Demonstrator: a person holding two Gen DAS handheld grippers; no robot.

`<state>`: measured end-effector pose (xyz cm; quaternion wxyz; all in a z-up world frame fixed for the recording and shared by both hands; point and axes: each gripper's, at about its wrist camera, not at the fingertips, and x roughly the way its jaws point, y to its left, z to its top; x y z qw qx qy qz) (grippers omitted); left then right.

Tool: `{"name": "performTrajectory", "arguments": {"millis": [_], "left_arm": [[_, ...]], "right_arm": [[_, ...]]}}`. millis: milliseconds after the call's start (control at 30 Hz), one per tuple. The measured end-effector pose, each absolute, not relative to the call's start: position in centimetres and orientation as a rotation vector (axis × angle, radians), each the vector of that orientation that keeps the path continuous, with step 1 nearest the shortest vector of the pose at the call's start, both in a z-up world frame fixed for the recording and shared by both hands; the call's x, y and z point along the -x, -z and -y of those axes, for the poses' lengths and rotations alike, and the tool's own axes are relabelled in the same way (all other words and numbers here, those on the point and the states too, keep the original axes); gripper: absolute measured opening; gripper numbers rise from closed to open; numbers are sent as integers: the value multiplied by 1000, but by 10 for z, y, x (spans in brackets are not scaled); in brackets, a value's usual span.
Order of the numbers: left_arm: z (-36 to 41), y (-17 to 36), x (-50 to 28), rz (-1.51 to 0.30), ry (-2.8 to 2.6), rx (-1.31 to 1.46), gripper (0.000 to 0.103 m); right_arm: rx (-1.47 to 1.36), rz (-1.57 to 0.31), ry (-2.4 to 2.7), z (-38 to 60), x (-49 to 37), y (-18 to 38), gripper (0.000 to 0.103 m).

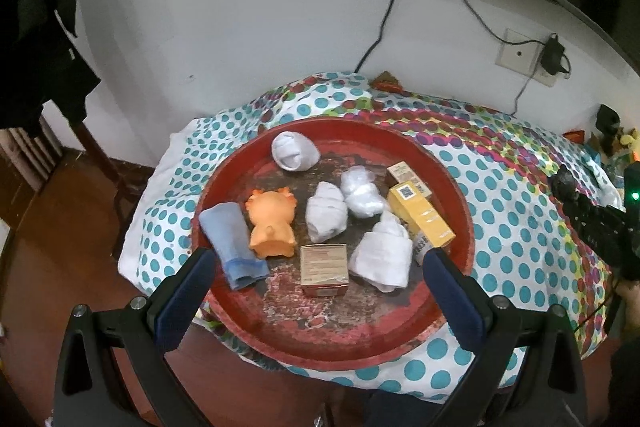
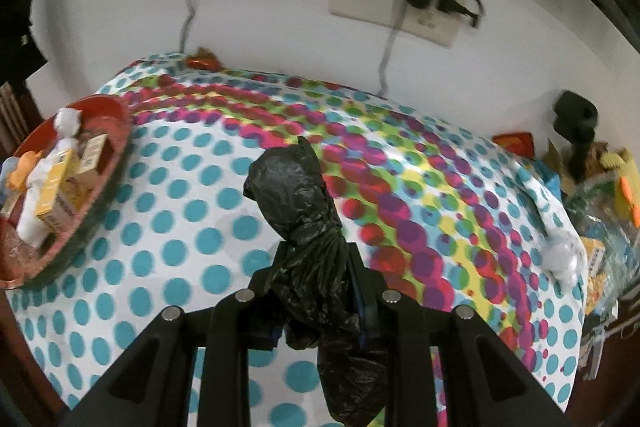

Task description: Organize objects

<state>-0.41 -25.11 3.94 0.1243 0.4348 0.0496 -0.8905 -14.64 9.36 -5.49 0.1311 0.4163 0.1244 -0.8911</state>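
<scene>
As my left claw (image 1: 316, 267) hangs released above the red tray (image 1: 460, 211), its fingers stand wide apart with nothing between them. On the tray lie white sock rolls (image 1: 326, 217), a blue roll (image 1: 234, 245), an orange toy (image 1: 270, 223), a small brown box (image 1: 324, 269) and a yellow box (image 1: 422, 215). From the right wrist, my right claw (image 2: 316, 259) is clenched on a crumpled black plastic bag (image 2: 296, 187), above the dotted cloth (image 2: 180, 255), with the tray at far left.

The red tray (image 1: 448, 171) carries four white rolled socks (image 1: 326, 213), one blue sock (image 1: 234, 247), one orange toy (image 1: 272, 223) and three boxes (image 1: 324, 269).
</scene>
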Motion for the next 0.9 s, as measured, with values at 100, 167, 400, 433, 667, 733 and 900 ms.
{"name": "performTrajectory", "arguments": {"millis": [100, 167, 400, 433, 667, 733, 900], "left_arm": [[258, -39, 3, -171, 2591, -1264, 103], [261, -39, 3, -186, 2588, -1264, 103], [269, -38, 2, -213, 2572, -1272, 103], [270, -37, 1, -216, 2569, -1271, 103], [277, -37, 0, -245, 2559, -1276, 103], [280, -37, 0, -250, 2564, -1276, 103], [287, -39, -3, -250, 2551, -1259, 103]], "right_arm": [[-1187, -376, 2546, -73, 143, 53, 27], [-1171, -389, 2520, -57, 140, 51, 27], [-1140, -370, 2438, -9, 134, 45, 27], [-1136, -374, 2429, 0, 132, 44, 27], [-1098, -400, 2361, 42, 123, 31, 27], [-1082, -404, 2341, 54, 120, 28, 27], [-1064, -406, 2302, 79, 117, 21, 27]]}}
